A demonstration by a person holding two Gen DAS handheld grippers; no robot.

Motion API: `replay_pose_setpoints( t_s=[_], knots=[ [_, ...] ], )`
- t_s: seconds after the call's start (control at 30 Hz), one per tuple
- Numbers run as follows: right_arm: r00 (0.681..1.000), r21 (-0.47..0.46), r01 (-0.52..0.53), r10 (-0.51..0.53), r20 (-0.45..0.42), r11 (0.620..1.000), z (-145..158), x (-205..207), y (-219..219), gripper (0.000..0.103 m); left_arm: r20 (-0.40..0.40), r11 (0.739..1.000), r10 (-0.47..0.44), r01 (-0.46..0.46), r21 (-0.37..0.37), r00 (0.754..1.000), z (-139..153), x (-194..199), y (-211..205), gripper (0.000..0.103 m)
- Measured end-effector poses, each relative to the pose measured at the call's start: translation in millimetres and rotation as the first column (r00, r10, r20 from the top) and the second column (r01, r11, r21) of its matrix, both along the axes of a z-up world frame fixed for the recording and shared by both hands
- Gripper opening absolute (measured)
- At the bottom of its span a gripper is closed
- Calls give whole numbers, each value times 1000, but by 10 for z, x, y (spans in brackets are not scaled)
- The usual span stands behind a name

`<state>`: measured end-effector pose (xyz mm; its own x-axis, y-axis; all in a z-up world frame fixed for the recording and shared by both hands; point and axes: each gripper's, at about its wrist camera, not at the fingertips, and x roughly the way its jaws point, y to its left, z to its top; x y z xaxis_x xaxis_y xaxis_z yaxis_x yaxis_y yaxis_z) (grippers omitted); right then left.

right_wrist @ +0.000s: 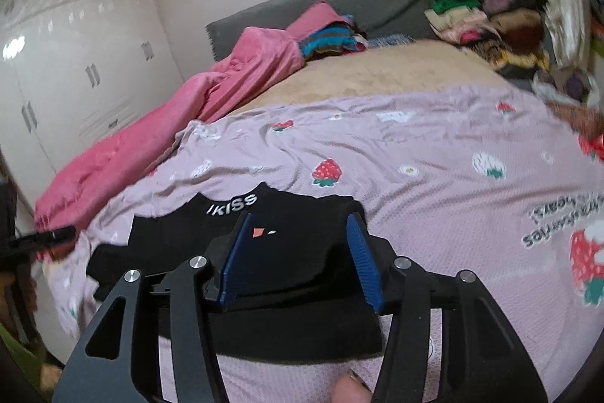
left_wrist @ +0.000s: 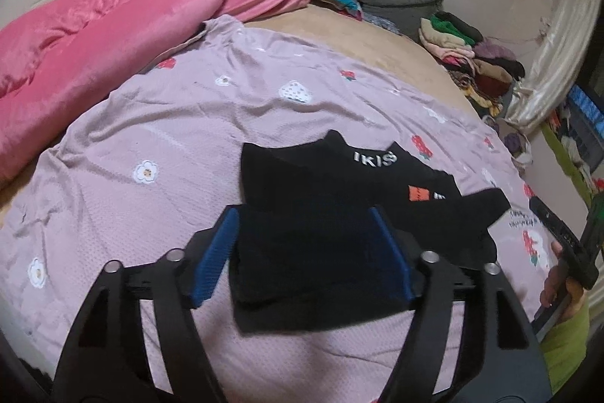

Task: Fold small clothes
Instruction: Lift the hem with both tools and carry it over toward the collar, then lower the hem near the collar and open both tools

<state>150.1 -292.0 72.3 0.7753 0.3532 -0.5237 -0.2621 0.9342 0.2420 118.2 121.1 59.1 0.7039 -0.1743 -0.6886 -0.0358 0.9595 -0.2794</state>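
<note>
A small black garment [left_wrist: 332, 214] with white "IKISS" lettering and an orange patch lies partly folded on the pink strawberry-print sheet [left_wrist: 151, 123]. It also shows in the right wrist view [right_wrist: 287, 252]. My left gripper [left_wrist: 305, 214] is open, its blue pads either side of the garment's near folded edge, just above it. My right gripper [right_wrist: 300, 218] is open over the garment's right part, holding nothing. The right gripper's body and the hand holding it show at the right edge of the left wrist view [left_wrist: 566, 244].
A pink quilt [left_wrist: 113, 25] is bunched along the left of the bed. A grey headboard cushion [right_wrist: 339, 2] and piles of folded clothes [left_wrist: 472, 59] sit at the far end. White wardrobes [right_wrist: 75, 70] stand to the left. A curtain [left_wrist: 558, 44] hangs at right.
</note>
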Motion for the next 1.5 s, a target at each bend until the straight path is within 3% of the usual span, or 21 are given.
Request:
replay_pose_setpoints(
  t_s=[0.13, 0.23, 0.27, 0.33, 0.43, 0.6, 0.8, 0.97, 1.5],
  knots=[
    [998, -49, -60, 60, 6, 997, -1, -110, 159, 49, -6, 998, -46, 46, 34, 999, -64, -87, -176, 65],
    [994, -70, -104, 103, -20, 992, -59, -152, 262, 37, -29, 997, -77, 78, 24, 997, -164, -143, -259, 61],
    [993, -77, -115, 113, -28, 990, -80, -168, 287, 35, -42, 995, -89, 90, 33, 995, -224, -172, -299, 57],
    [989, -97, -142, 137, -55, 985, -157, -194, 345, 32, -78, 993, -105, 109, 47, 991, -364, -207, -362, 33],
    [983, -125, -167, 156, -95, 978, -289, -235, 415, 32, -124, 990, -131, 137, 38, 984, -552, -247, -430, 14],
    [973, -178, -189, 160, -167, 966, -563, -248, 506, 31, -154, 990, -120, 130, 61, 981, -800, -285, -486, 14],
    [966, -226, -174, 122, -227, 959, -834, -83, 546, 31, -128, 992, -85, 96, 81, 988, -791, -232, -430, 14],
    [964, -246, -165, 103, -244, 955, -962, 162, 615, 31, -163, 991, -80, 95, 90, 983, -834, -61, -377, 14],
    [979, -230, -116, 71, -193, 966, -777, 917, 723, 31, -123, 996, -27, 38, 84, 992, -630, 641, -114, 17]
  ],
)
